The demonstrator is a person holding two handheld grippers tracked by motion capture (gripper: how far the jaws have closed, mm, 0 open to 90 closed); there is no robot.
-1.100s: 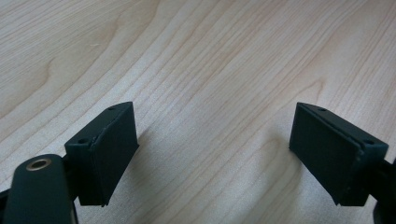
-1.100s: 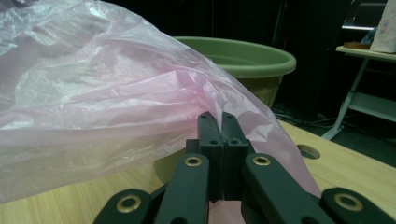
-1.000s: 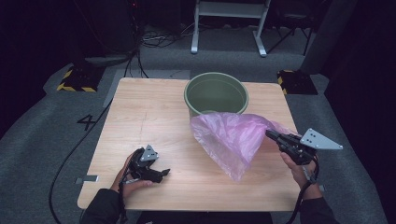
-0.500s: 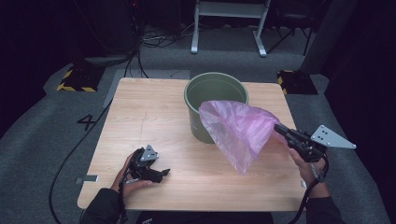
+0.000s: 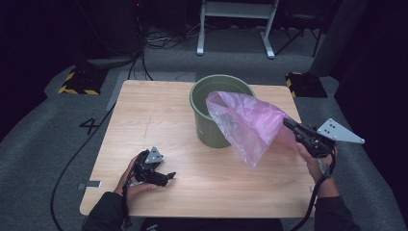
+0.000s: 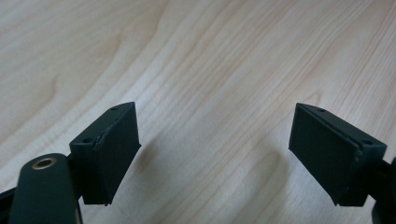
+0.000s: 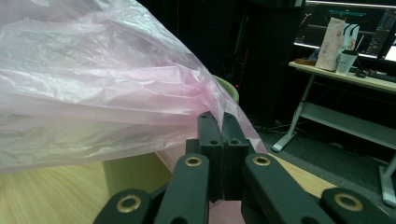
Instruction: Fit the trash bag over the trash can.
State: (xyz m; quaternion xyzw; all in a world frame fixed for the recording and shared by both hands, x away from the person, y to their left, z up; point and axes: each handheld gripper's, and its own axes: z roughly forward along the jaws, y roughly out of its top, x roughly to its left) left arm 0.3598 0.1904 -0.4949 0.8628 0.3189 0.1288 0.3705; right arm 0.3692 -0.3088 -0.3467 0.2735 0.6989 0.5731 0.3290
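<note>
Near left: left gripper (image 5: 166, 177) resting on the table (image 5: 159, 120), jaws spread wide over bare wood. Centre, far side: green bucket (image 5: 211, 130) upright on the table. Right: pink plastic bag (image 5: 248, 122) draped against the bucket's right rim, pinched at one edge between the pressed-together jaws of the right gripper (image 5: 287, 123), held above the table.

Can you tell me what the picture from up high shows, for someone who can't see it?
The right gripper holds a thin pink plastic bag in the air, partly over a green bucket on a wooden table. The left gripper rests near the table's front edge, holding nothing.
</note>
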